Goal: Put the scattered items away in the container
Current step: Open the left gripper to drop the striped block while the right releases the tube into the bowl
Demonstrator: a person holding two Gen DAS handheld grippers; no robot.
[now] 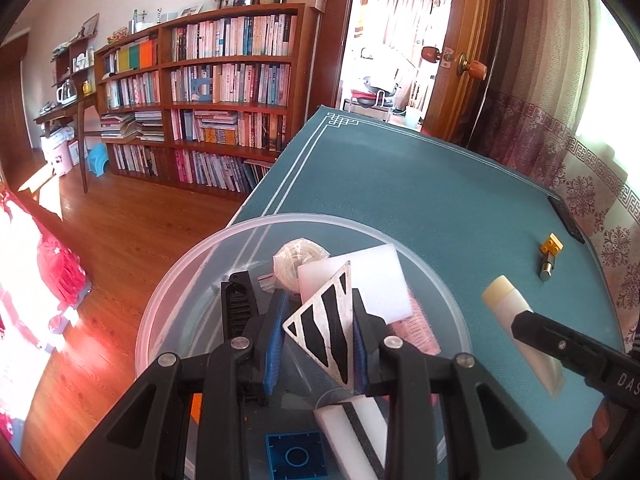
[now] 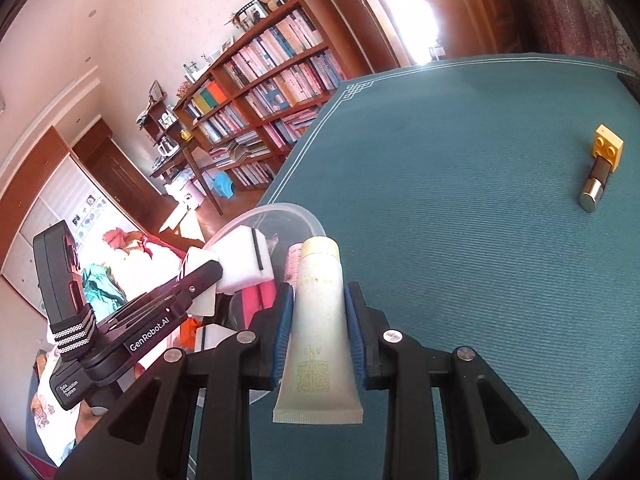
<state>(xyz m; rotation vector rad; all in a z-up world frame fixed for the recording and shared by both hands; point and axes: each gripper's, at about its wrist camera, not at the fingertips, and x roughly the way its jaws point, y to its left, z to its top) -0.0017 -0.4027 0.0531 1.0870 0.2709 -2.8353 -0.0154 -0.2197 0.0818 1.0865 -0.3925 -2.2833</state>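
Observation:
My left gripper is shut on a silver triangular plate with black stripes, held over the clear round plastic container. Inside the container lie white foam blocks, a coil of pale string, a black comb, a pink item and a blue square piece. My right gripper is shut on a cream-coloured tube, just right of the container's rim. The tube also shows in the left wrist view. A yellow brick touching a small dark cylinder lies on the mat.
A teal mat covers the table; its left edge drops off to a wooden floor. A bookshelf stands behind, with an open door at the back. A dark object sits at the mat's right edge.

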